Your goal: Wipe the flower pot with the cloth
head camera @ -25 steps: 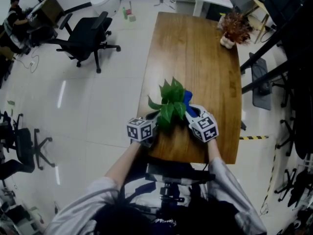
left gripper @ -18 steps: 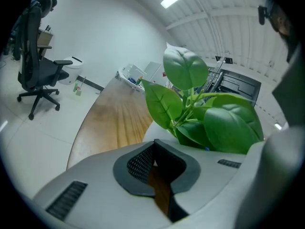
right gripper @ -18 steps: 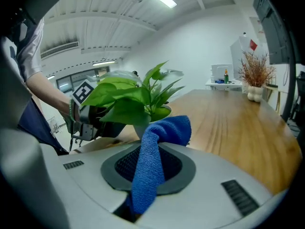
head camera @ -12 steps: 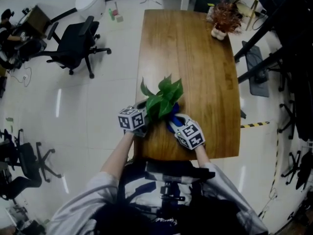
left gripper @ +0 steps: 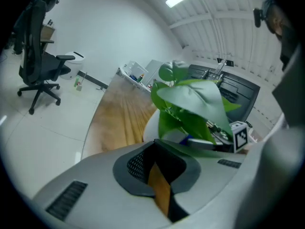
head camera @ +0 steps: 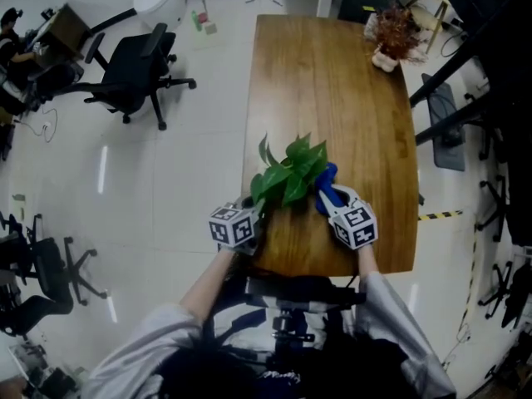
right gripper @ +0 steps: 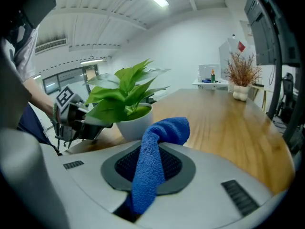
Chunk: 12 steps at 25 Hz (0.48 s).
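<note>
Standing near the person's end of the wooden tabletop (head camera: 332, 90), toward its left edge, the white flower pot (right gripper: 135, 122) carries a leafy green plant (head camera: 291, 171). In the head view the leaves hide most of the pot. The blue cloth (right gripper: 164, 130) is just beside the pot on its right, its bunched end rising toward the pot's wall; whether the two touch cannot be told. The right gripper (right gripper: 152, 147) has its fingers clenched on the cloth, which runs down through the slit between them. On the pot's other side, the left gripper (left gripper: 155, 144) points at the pot with its fingers pressed together, only a narrow slit between them and nothing in it. Its tips are close to the pot's wall, but contact is not clear. At the far right corner of the tabletop stands a small pot of dried reddish twigs (head camera: 395, 36). A black office chair (head camera: 137, 61) stands on the pale floor (head camera: 166, 181), well off to the left.
</note>
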Each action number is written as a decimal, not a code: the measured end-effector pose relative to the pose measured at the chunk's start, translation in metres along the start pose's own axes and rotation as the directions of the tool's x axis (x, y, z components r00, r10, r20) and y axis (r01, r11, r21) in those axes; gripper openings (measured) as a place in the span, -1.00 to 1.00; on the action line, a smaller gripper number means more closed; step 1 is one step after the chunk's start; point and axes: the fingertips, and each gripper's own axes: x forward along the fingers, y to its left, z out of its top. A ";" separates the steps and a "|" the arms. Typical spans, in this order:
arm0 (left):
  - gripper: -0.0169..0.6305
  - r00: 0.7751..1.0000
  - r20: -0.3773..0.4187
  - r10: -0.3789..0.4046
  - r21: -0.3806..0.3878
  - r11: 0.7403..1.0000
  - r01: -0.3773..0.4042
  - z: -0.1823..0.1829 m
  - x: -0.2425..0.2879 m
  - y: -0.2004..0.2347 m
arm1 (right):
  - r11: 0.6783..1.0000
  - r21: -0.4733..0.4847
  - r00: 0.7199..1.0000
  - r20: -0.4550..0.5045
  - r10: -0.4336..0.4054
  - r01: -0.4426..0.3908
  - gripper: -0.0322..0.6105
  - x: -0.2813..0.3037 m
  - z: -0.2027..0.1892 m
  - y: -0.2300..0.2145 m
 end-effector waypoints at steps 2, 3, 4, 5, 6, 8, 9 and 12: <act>-0.93 0.999 -0.036 -0.028 0.012 1.000 0.028 -0.011 0.002 -0.010 | 1.000 -0.021 1.000 0.029 -0.005 0.006 -0.71 0.004 0.018 -0.011; -0.93 0.998 -0.047 -0.041 0.015 0.999 0.042 -0.014 0.004 -0.014 | 0.999 -0.033 0.999 0.044 0.000 0.001 -0.71 0.007 0.028 -0.013; -0.93 0.997 -0.052 -0.054 0.016 0.998 0.055 -0.014 0.006 -0.018 | 0.999 -0.045 0.998 0.057 0.012 -0.010 -0.71 0.010 0.038 -0.014; -0.93 0.996 -0.051 -0.066 0.017 0.998 0.067 -0.012 0.008 -0.020 | 0.998 -0.055 0.997 0.067 0.031 -0.027 -0.71 0.013 0.046 -0.013; -0.93 0.996 -0.047 -0.077 0.017 0.997 0.078 -0.008 0.011 -0.021 | 0.997 -0.063 0.996 0.073 0.053 -0.049 -0.71 0.015 0.051 -0.011; -0.93 0.995 -0.034 -0.093 0.016 0.996 0.093 0.000 0.016 -0.022 | 0.993 -0.073 0.993 0.073 0.093 -0.088 -0.71 0.019 0.056 -0.006; -0.93 0.995 -0.029 -0.098 0.015 0.995 0.098 0.004 0.017 -0.020 | 0.992 -0.074 0.992 0.067 0.103 -0.098 -0.71 0.020 0.055 -0.003; -0.93 0.994 -0.031 -0.102 0.026 0.994 0.102 0.016 0.017 -0.008 | 0.992 -0.082 0.994 0.038 0.099 -0.096 -0.71 0.022 0.047 0.004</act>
